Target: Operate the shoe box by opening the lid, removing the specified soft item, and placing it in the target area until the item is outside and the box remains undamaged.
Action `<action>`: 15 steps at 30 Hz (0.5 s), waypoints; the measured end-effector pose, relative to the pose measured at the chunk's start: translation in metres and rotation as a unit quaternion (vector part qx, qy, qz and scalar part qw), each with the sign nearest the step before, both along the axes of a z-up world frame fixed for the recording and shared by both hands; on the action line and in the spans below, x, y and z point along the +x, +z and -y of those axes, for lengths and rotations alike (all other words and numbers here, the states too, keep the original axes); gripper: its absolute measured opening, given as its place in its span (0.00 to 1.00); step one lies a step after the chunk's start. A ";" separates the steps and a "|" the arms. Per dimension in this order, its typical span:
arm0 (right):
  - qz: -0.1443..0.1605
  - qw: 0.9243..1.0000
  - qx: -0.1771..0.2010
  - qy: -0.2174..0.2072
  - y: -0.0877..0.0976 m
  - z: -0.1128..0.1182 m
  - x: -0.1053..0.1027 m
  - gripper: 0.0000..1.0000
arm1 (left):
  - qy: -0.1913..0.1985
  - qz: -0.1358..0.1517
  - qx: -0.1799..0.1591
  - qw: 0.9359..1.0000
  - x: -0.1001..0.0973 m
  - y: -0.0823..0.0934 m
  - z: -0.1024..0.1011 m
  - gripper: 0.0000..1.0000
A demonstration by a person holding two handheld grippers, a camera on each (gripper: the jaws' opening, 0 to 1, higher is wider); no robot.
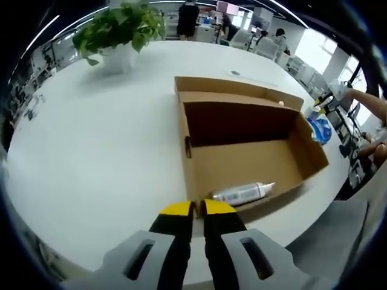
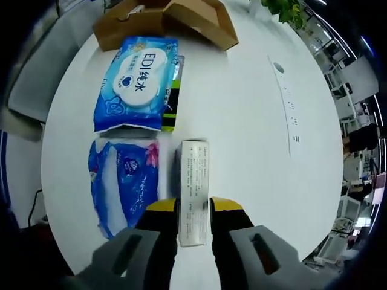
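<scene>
Here the left gripper (image 1: 196, 208) hangs over the white table (image 1: 91, 151) with its yellow-tipped jaws pressed together on nothing, just short of the near wall of the open box (image 1: 242, 145), where a silver tube (image 1: 242, 193) lies on the floor against that wall; beyond the box stands a plant (image 1: 121, 27) in a white pot. In the right gripper view, the right gripper (image 2: 195, 208) has its jaws closed on the near end of a long white carton (image 2: 194, 181), with a dark blue pack (image 2: 124, 181) just beside it, a light blue wipes pack (image 2: 139, 81) farther off lying partly over a green and black packet (image 2: 172, 99), and the box at the far edge.
</scene>
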State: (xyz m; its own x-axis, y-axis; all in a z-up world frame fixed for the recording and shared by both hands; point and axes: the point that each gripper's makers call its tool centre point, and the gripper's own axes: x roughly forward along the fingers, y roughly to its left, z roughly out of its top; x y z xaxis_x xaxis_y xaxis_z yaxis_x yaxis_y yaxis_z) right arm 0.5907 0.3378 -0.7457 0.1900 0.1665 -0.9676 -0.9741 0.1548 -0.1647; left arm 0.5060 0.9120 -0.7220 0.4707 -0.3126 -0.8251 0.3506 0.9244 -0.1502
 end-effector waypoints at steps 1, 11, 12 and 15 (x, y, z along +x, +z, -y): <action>0.002 1.000 0.002 0.000 0.002 0.000 -0.001 0.21 | -0.005 0.001 0.004 1.000 0.000 0.000 0.000 0.03; 0.033 0.998 0.026 -0.055 0.023 -0.003 -0.009 0.32 | -0.065 0.022 0.036 0.997 0.009 0.012 0.010 0.11; 0.035 0.997 0.033 -0.066 0.027 -0.004 -0.012 0.34 | -0.072 0.026 0.039 0.996 0.011 0.014 0.011 0.13; 0.042 0.994 0.049 -0.084 0.035 -0.010 -0.018 0.37 | -0.093 0.034 0.048 0.994 0.014 0.020 0.015 0.15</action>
